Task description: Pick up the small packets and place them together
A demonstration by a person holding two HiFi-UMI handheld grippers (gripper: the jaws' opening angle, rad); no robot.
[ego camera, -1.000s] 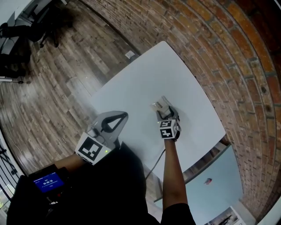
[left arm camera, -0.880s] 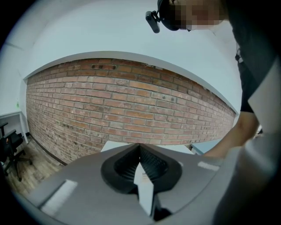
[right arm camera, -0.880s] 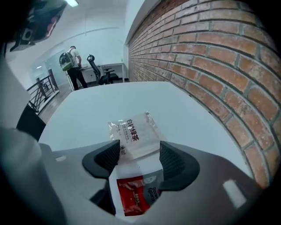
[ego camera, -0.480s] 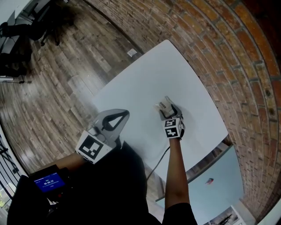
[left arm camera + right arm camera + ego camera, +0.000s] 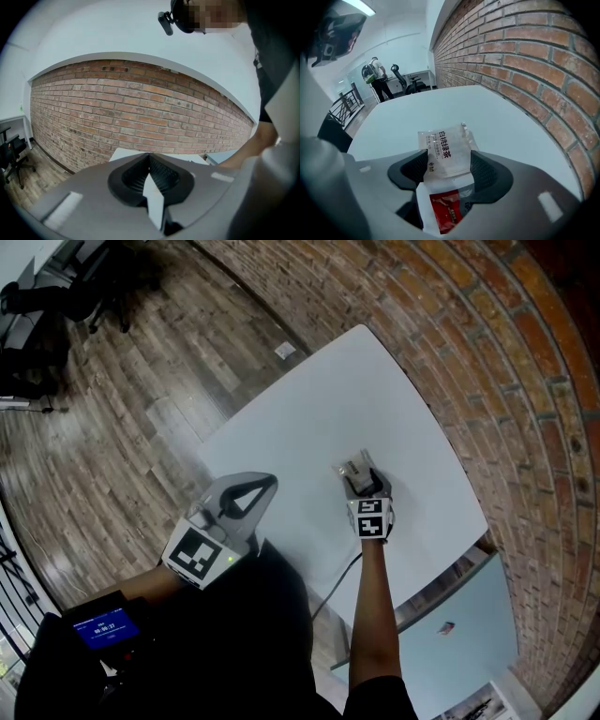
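A white table (image 5: 309, 409) holds a small heap of packets (image 5: 353, 465) near its right-hand side. My right gripper (image 5: 359, 476) is down at that heap. In the right gripper view its jaws stand apart, and a white printed packet (image 5: 443, 152) lies flat between them, with a red-labelled packet (image 5: 446, 211) nearer the throat and a clear packet (image 5: 469, 137) behind. My left gripper (image 5: 266, 487) hangs off the table's near edge, close to my body, jaws together. In its own view the left gripper (image 5: 149, 158) points at the brick wall; a thin white strip shows below the jaws, and I cannot tell what it is.
A brick wall (image 5: 487, 352) runs along the table's far and right sides. Wooden floor (image 5: 141, 381) lies to the left, with office chairs (image 5: 37, 296) at the far corner. A pale blue table (image 5: 469, 615) stands at lower right. A person (image 5: 375, 75) stands far off.
My right gripper has shifted slightly to the right while staying at the packets. The left gripper has hardly moved.
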